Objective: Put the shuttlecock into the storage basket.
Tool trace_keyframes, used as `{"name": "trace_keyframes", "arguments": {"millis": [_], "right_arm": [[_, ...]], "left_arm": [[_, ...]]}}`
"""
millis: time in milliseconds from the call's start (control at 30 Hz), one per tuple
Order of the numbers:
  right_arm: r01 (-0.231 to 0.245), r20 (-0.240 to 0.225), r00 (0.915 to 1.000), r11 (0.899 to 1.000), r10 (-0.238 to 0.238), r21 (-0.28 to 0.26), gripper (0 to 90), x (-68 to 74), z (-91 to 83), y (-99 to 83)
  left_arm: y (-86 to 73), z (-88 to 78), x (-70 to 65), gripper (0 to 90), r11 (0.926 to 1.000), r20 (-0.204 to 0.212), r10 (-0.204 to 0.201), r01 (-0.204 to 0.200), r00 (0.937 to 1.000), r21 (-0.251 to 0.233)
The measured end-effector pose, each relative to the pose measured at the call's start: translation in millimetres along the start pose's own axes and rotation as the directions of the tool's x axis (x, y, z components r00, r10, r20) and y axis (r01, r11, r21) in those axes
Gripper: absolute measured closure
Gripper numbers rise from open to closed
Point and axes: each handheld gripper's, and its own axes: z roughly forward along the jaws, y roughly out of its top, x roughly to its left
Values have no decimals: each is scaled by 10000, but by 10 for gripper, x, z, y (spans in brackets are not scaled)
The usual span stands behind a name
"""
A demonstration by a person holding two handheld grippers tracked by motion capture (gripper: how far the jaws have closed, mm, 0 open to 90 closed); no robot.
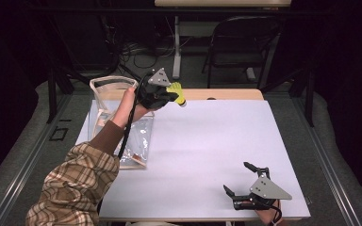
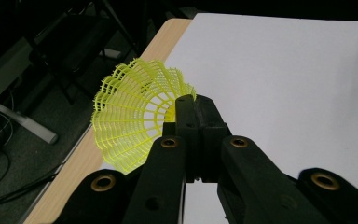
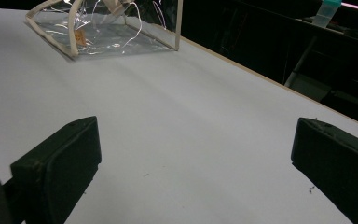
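The left claw (image 1: 168,96) is black, with a grey three-cornered plate on top and a black cable trailing along the arm. In the left gripper view its arms show brass-ringed pivot holes. The sleeve (image 1: 78,181) is brown-and-cream plaid over a brown cuff. The right claw (image 1: 240,178) is black too, with blocky pads and a grey plate dotted with small holes.

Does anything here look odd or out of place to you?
Only one thing stands out. The left gripper pinches the yellow shuttlecock by the rim of its skirt, which looks bent under the pads. The clear bag stands upright, and the right gripper rests open on the white table.
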Motion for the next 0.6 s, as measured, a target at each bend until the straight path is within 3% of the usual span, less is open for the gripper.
{"name": "trace_keyframes", "arguments": {"millis": [600], "right_arm": [[-25, 0, 10000, 10000, 25, 23, 11, 1, -3, 0]], "left_arm": [[108, -113, 100, 900, 9998, -410, 192, -197, 9990, -105]]}}
